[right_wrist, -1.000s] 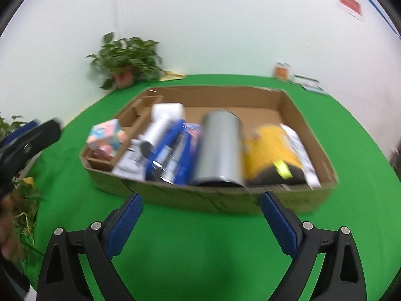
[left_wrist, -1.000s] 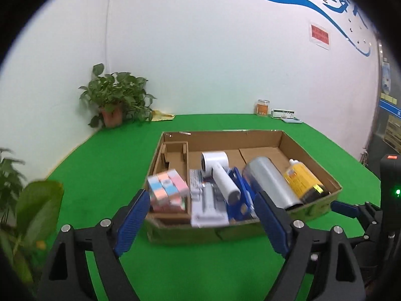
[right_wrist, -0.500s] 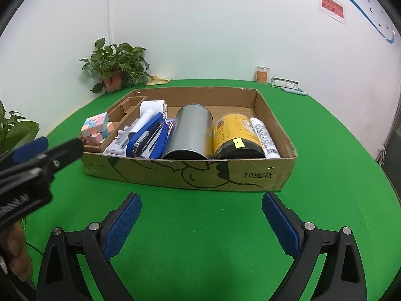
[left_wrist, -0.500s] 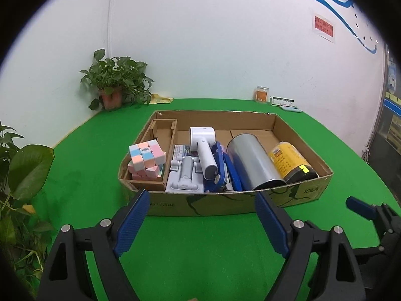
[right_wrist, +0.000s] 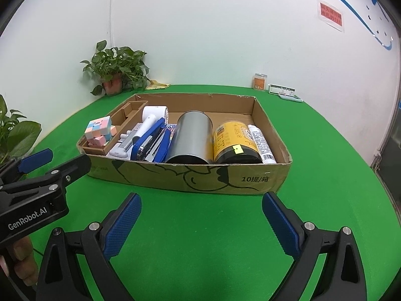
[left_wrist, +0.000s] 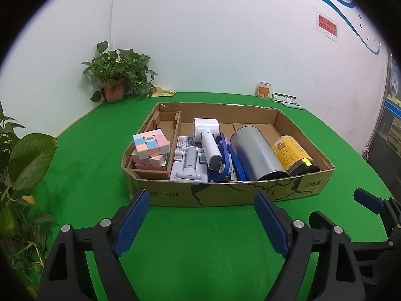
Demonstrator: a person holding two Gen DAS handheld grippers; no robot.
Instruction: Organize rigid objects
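Both tongs are hanging wide apart and empty over the green table, just short of the cardboard box: the left tongs and the right tongs. Inside the box, a pastel puzzle cube is sitting in the left compartment, while a white handheld device, a blue stapler, a metal cylinder, a yellow canister and a white tube are lying side by side.

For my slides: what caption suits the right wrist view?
Open tongs face a cardboard box holding puzzle cube, steel canister, yellow can.
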